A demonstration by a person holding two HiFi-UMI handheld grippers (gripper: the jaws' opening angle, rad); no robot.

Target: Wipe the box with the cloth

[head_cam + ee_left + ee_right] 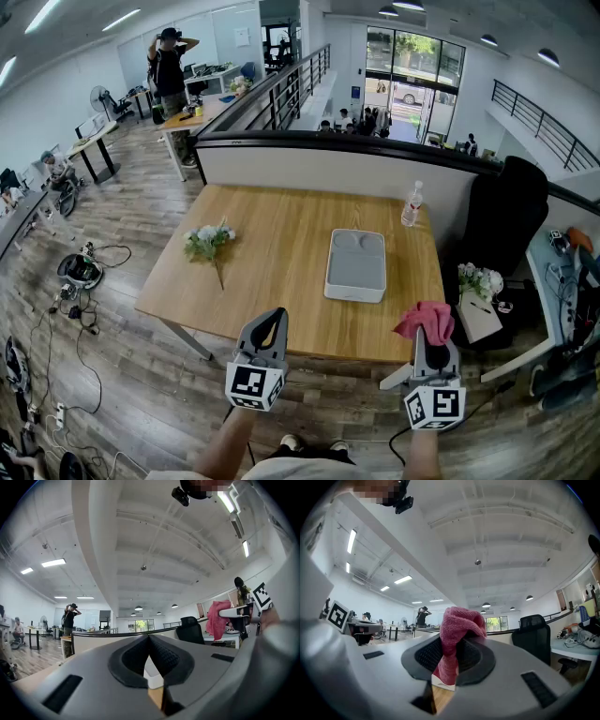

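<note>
Head view: one wooden table (281, 234) carrying one pale grey box (355, 264) right of centre, one flower sprig (208, 241) to the left and one bottle (412, 204) at the far right corner. Two grippers are held at the near edge, well apart from the box. The left gripper (275, 317) carries nothing. The right gripper (435, 345) has one pink cloth (425, 320) bunched at its tip. Only this view shows the box whole, untouched by the cloth.

Left gripper view: the jaws meet tip to tip with nothing between them, which the head view does not settle. The cloth shows off to the right.

Right gripper view: the jaws are clamped on the cloth, which bulges above the pads and hangs below them
</note>
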